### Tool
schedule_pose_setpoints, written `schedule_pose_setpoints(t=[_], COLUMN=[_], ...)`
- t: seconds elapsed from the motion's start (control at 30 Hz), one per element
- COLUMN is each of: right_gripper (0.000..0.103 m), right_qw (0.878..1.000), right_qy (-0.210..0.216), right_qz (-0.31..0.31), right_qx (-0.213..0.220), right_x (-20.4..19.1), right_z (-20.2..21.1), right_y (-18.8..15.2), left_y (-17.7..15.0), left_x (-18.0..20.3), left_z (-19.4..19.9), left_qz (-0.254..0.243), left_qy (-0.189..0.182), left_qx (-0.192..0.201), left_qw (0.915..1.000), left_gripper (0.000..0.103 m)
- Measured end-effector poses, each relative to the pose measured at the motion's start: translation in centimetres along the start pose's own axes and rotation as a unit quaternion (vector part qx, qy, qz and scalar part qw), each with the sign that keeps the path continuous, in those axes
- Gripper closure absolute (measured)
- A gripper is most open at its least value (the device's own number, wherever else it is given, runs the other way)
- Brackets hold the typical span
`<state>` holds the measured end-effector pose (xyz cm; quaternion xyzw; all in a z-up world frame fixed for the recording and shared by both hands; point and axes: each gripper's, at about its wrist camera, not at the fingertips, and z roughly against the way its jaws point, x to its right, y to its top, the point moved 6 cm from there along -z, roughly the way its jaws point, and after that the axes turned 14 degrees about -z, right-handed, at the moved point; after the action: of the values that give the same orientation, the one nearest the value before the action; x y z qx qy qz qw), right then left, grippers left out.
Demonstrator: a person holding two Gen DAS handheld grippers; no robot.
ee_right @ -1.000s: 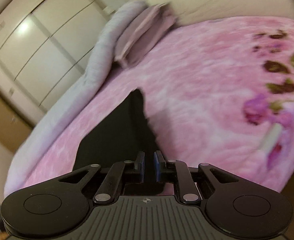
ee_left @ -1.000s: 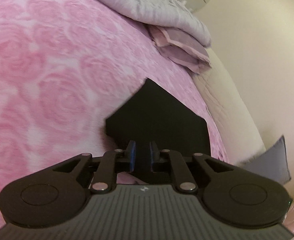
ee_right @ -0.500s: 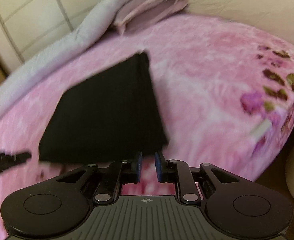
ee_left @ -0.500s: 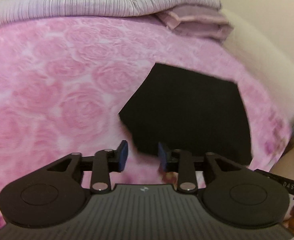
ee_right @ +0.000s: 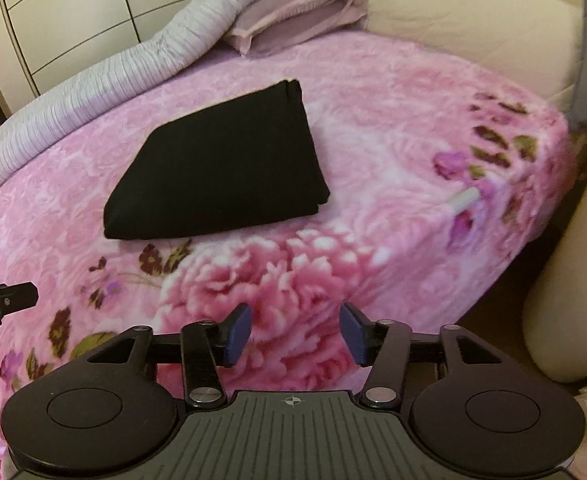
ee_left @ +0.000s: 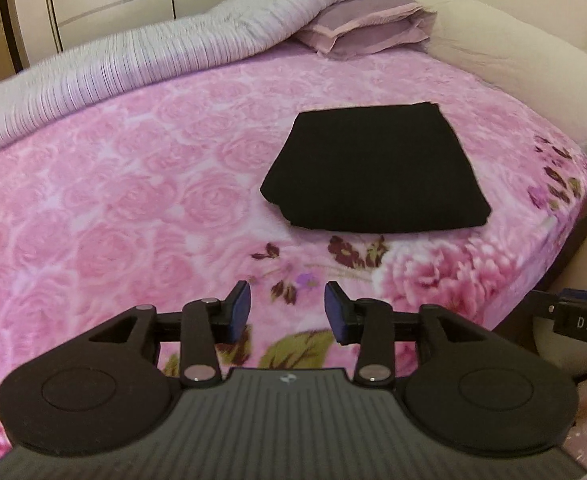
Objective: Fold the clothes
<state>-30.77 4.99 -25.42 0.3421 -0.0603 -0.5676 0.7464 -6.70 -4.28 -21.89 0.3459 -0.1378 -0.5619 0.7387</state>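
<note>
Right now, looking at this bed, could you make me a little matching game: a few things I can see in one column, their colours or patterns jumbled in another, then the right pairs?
Things:
1. folded garment
2. bed blanket
3. rolled quilt
4. gripper pads

Colours:
A. blue
B. pale grey with fine stripes
C. plain black
D. pink with roses

Pairs: 1-C, 2-D, 3-B, 4-A.
</note>
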Motion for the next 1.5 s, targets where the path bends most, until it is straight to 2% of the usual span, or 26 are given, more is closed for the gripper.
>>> schedule_pose_setpoints(t=[0.2, 0.43, 0.7, 0.9, 1.07, 1.17, 1.27, 1.33, 1.37, 1.5], right_gripper=[0.046, 0.044, 0.043, 0.043, 0.043, 0.043, 0.043, 0.051, 0.063, 0.064], right_qw=[1.000, 0.998, 0.998, 0.997, 0.994, 0.994, 0.993, 0.993, 0.992, 0.994], right_qy=[0.005, 0.021, 0.031, 0.050, 0.061, 0.075, 0.068, 0.061, 0.062, 0.060], right_qz=[0.022, 0.032, 0.024, 0.033, 0.040, 0.020, 0.012, 0.004, 0.000, -0.023], right_qx=[0.016, 0.042, 0.039, 0.048, 0.076, 0.082, 0.095, 0.105, 0.106, 0.084], right_x=[-1.1, -1.5, -0.5, 0.0, 1.0, 1.9, 2.4, 2.7, 2.8, 1.1], right_z=[3.4, 5.8, 4.6, 2.3, -0.2, -2.5, -6.1, -8.8, -10.1, -14.2], right_y=[-2.2, -3.1, -3.3, -2.7, 0.4, 3.7, 7.3, 10.0, 11.2, 15.5], left_y=[-1.6, -2.6, -3.5, -3.1, -0.3, 2.7, 5.8, 8.1, 9.1, 11.9], left_x=[0.1, 0.5, 1.1, 0.7, -0.2, -1.4, -2.7, -3.2, -3.3, -4.0], left_z=[4.5, 7.7, 8.5, 7.3, 2.4, -3.1, -9.3, -13.3, -15.0, -18.9], left_qz=[0.004, 0.005, 0.011, 0.043, 0.056, 0.069, 0.078, 0.070, 0.068, 0.077], left_qy=[0.006, 0.016, 0.025, -0.005, -0.032, -0.064, -0.088, -0.103, -0.110, -0.142], left_qx=[0.032, 0.054, 0.054, 0.065, 0.059, 0.047, 0.036, 0.038, 0.035, 0.008], left_qw=[0.9995, 0.9984, 0.9981, 0.9970, 0.9962, 0.9945, 0.9924, 0.9915, 0.9910, 0.9868], left_gripper=[0.062, 0.062, 0.060, 0.060, 0.060, 0.060, 0.061, 0.065, 0.068, 0.068])
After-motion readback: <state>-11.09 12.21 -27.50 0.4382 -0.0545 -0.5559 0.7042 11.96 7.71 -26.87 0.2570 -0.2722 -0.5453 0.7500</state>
